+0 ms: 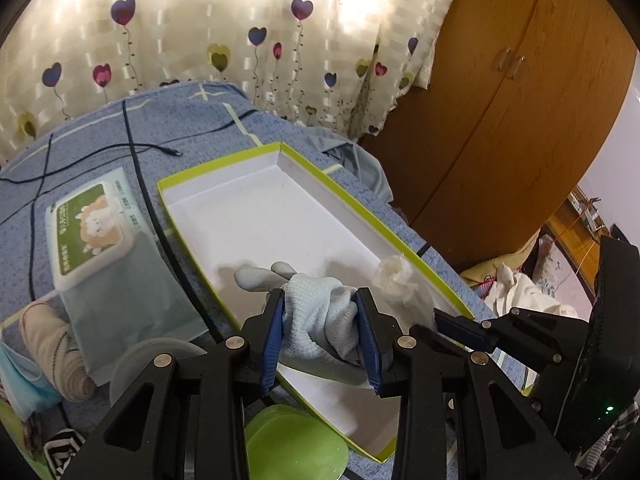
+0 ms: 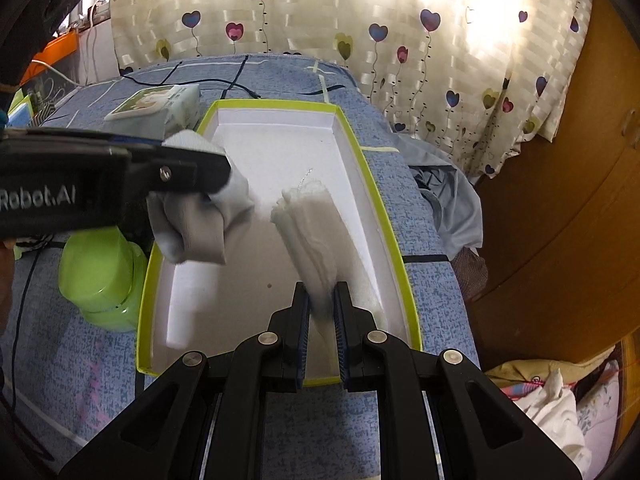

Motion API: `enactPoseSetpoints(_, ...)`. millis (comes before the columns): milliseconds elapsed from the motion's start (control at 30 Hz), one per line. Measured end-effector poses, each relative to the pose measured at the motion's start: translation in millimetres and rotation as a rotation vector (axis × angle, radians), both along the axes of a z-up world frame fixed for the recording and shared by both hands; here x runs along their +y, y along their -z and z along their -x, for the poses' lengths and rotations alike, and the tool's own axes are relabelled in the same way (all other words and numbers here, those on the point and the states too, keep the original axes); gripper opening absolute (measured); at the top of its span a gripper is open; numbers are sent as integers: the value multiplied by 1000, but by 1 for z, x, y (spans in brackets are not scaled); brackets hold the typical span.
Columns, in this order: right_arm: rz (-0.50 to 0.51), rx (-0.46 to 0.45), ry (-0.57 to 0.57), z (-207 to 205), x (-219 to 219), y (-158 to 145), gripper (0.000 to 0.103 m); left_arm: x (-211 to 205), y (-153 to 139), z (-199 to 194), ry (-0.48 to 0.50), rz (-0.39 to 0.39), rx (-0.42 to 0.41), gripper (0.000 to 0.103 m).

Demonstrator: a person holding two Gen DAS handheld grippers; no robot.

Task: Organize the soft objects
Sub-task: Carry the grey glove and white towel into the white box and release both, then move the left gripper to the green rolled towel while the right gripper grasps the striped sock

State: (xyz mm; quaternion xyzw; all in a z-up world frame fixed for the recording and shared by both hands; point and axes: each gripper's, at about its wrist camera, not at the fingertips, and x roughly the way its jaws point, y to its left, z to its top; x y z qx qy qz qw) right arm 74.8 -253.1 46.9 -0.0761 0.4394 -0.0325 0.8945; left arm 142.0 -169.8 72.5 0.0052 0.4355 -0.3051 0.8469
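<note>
Pale blue glove point(image 1: 320, 312); white gauze point(image 2: 312, 236); lime-rimmed white box point(image 1: 360, 204); heart-patterned curtain point(image 1: 240, 40).

A wipes pack point(image 1: 94, 228) lies flat on the blue bedspread point(image 1: 280, 132), with a pale green pouch point(image 1: 128, 300) just beside it. A black cable point(image 1: 132, 144) trails across the bedspread past both. Near the bed's edge sit a rolled bandage point(image 1: 56, 348), a blue face mask point(image 1: 20, 380) and a green lid point(image 1: 296, 448). Behind the bed hangs a cream curtain point(image 1: 248, 32) printed with hearts. A brown wardrobe point(image 1: 512, 120) stands next to the curtain.
</note>
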Motion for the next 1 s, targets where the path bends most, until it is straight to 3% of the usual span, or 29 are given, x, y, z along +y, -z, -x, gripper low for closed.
enactPoseSetpoints(200,-12,-7,7,3,0,0,17,2,3,0,0,-2,12,35)
enactPoseSetpoints(300,-21,-15,15,4,-1,-2,19,4,2,1,-1,13,14,42)
enactPoseSetpoints(433,-31,-27,24,6,-1,-6,48,7,-3,3,-7,23,-3,50)
enactPoseSetpoints(467,-34,-30,26,8,-1,-7,50,8,-4,4,-10,22,-4,50)
enactPoseSetpoints(1000,-106,-131,5,28,22,-36,50,59,-28,37,-90,28,-69,50)
